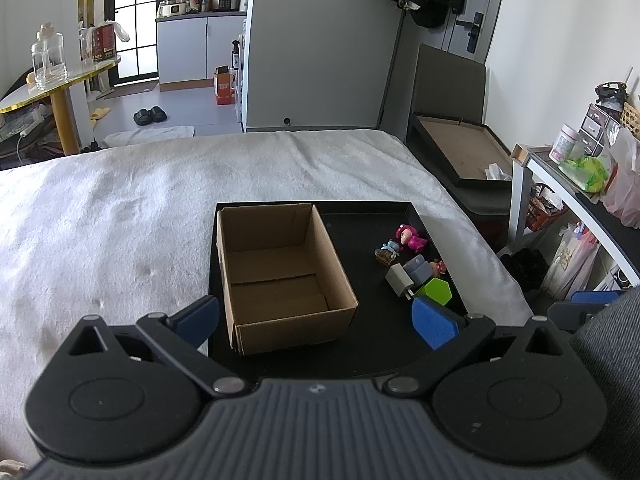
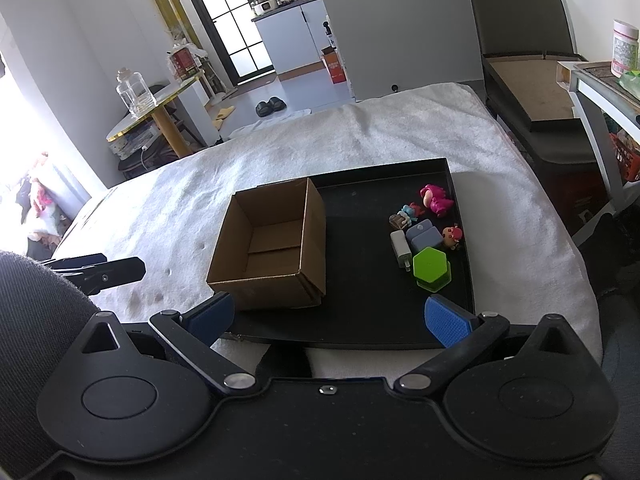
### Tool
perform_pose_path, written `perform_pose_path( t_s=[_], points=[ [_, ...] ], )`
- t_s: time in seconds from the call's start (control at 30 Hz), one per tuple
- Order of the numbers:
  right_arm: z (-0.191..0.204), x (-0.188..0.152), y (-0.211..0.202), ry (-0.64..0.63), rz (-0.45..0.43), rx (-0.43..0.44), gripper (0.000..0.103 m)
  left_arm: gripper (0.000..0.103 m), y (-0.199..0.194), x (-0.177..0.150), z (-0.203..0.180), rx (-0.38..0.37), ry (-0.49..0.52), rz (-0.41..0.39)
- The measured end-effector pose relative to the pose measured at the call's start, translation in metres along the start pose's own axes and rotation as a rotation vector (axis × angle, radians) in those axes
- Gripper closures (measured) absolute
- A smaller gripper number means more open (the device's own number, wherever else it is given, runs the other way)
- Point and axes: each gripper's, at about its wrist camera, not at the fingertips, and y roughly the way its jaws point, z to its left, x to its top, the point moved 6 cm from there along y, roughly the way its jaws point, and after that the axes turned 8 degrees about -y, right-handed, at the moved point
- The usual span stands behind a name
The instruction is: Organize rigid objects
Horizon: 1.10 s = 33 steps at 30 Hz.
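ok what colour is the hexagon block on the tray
Bright green hexagon block; clearest in the right wrist view.

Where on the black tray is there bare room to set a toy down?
Bare tray floor runs between the cardboard box and the toy cluster, and along the far rim. The box is empty inside. Crowded: the right edge, where the green hexagon block, white charger and pink figurine bunch.

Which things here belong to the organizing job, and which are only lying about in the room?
Belong to the job:
cardboard box, empty
black tray
green hexagonal block
white charger plug
pink figurine
small blue-haired figurine
grey-blue block
small orange figurine

Just lying about:
glass jar
black slippers
white towel under the tray
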Motion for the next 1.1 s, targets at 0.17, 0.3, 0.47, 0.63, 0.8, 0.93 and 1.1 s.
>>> perform_pose_path(
  t_s=[0.17,0.3,0.47,0.63,0.8,0.93,1.1],
  points=[
    [0.002,0.002,0.0,-0.005,-0.004,0.002,0.0,0.001,-0.001,0.001,0.001,-0.004,-0.004,-0.008],
    [0.003,0.005,0.001,-0.014,-0.02,0.006,0.0,0.001,-0.001,0.001,0.003,-0.011,-0.009,-0.017],
    [0.0,0.007,0.007,-0.013,-0.024,0.015,0.0,0.001,0.003,-0.001,0.004,-0.01,-0.004,-0.008],
    [-0.005,0.007,0.014,-0.003,-0.029,0.02,0.0,0.001,0.011,-0.001,0.007,-0.004,-0.015,-0.009],
    [-0.021,0.003,0.029,0.018,-0.021,0.008,0.0,0.001,0.029,-0.007,0.018,0.022,-0.033,0.019],
    [-0.034,-0.003,0.044,0.038,0.0,0.001,0.0,0.001,0.045,-0.009,0.026,0.042,-0.049,0.043],
    [-0.046,-0.006,0.061,0.043,0.017,-0.012,0.0,0.001,0.06,-0.006,0.035,0.065,-0.075,0.048]
  ],
)
